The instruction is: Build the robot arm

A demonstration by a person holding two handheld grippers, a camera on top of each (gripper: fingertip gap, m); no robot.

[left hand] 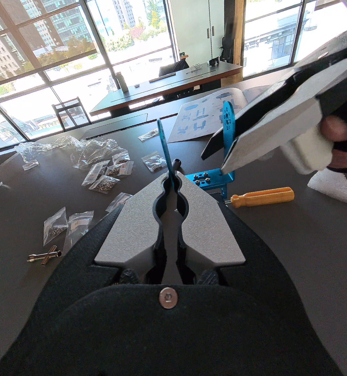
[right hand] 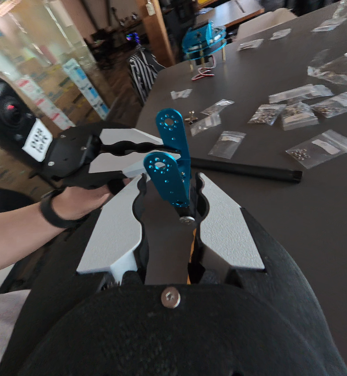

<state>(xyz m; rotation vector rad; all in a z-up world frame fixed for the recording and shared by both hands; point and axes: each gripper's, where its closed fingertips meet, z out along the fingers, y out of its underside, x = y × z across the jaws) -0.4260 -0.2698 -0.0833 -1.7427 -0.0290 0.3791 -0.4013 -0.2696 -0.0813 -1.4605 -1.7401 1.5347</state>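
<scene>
A blue U-shaped metal bracket [left hand: 209,179] stands over the dark table [left hand: 270,244] with its two holed arms pointing up. My left gripper [left hand: 173,177] is shut on one arm, seen edge-on [left hand: 164,146]. In the right wrist view that gripper [right hand: 168,150] comes in from the left, clamped on the far arm [right hand: 169,126]. My right gripper [right hand: 170,177] is open, with the near arm [right hand: 164,179] between its fingers and a gap on both sides. In the left wrist view the right gripper [left hand: 212,164] reaches in from the upper right around that arm [left hand: 228,130].
An orange-handled screwdriver [left hand: 262,196] lies right of the bracket. A black tube [right hand: 245,168] lies behind it. Several small bags of screws [left hand: 105,175], crumpled clear plastic [left hand: 66,146], a cross wrench [left hand: 44,257], an open booklet [left hand: 205,114], white foam [left hand: 335,189] and a blue robot assembly [right hand: 205,38] are on the table. The grippers are tip to tip, or close to it. My right gripper's tips are some 9 cm from the orange-handled screwdriver [left hand: 262,196].
</scene>
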